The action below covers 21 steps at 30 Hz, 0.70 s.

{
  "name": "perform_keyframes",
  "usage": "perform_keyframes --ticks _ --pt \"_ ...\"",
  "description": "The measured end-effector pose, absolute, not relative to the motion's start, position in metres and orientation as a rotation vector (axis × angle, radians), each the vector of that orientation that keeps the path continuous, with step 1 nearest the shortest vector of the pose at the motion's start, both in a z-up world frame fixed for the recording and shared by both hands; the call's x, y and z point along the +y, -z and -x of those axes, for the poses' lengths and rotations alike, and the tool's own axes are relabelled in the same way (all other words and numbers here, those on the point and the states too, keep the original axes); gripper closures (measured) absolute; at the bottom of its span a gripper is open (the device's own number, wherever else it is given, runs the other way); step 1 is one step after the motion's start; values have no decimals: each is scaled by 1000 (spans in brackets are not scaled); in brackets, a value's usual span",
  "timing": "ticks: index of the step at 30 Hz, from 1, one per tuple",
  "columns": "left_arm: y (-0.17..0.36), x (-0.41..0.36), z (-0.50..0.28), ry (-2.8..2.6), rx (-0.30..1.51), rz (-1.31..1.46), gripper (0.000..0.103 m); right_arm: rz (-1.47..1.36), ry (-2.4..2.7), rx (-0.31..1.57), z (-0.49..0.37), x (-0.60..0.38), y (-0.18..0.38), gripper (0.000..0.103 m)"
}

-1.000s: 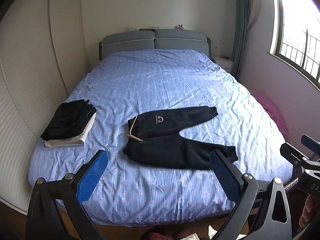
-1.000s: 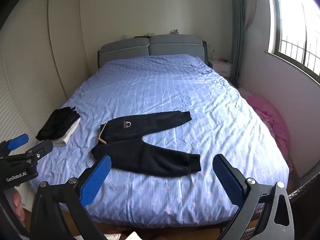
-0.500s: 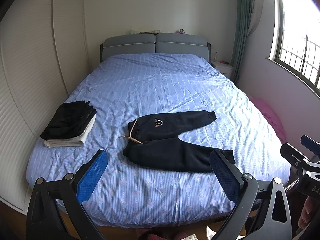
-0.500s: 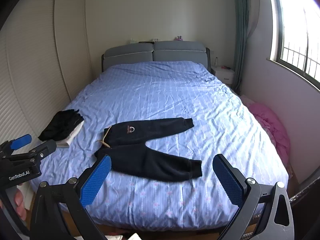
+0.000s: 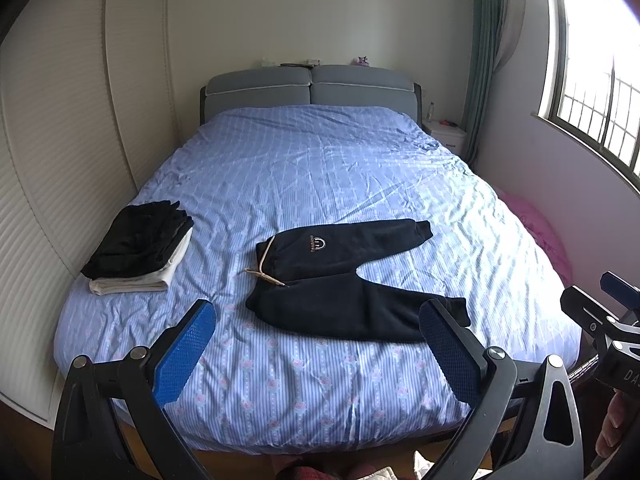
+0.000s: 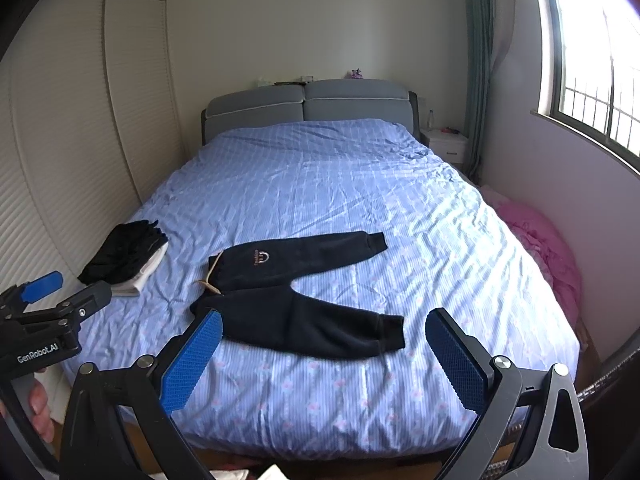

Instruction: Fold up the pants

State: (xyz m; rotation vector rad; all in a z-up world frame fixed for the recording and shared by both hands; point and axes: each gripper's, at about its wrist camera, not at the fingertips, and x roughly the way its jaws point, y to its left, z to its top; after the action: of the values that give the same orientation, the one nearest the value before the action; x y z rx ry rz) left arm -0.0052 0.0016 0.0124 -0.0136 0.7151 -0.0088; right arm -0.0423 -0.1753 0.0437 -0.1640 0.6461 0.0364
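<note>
A pair of small black pants (image 5: 340, 280) lies spread flat on the blue striped bed (image 5: 320, 168), waistband with a beige drawstring to the left, both legs pointing right and splayed apart. It also shows in the right wrist view (image 6: 300, 300). My left gripper (image 5: 316, 344) is open and empty, held off the foot of the bed in front of the pants. My right gripper (image 6: 324, 350) is open and empty too, beside the left one, short of the near leg's cuff (image 6: 388, 332).
A stack of folded black and white clothes (image 5: 140, 248) sits at the bed's left edge by the slatted wardrobe (image 5: 48, 160). A pink heap (image 6: 548, 248) lies on the floor to the right, under the window. A grey headboard (image 5: 312, 88) and a white nightstand (image 5: 446, 136) stand at the back.
Both grippers have tilted up and drawn back slightly, so the bed and pants sit lower in view. The pants have not moved. Both grippers stay open.
</note>
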Motion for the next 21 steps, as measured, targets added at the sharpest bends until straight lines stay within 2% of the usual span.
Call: perform_keyframes --ticks 21 --pt "-16 2 8 9 706 -4 0 152 -42 654 42 -179 -42 0"
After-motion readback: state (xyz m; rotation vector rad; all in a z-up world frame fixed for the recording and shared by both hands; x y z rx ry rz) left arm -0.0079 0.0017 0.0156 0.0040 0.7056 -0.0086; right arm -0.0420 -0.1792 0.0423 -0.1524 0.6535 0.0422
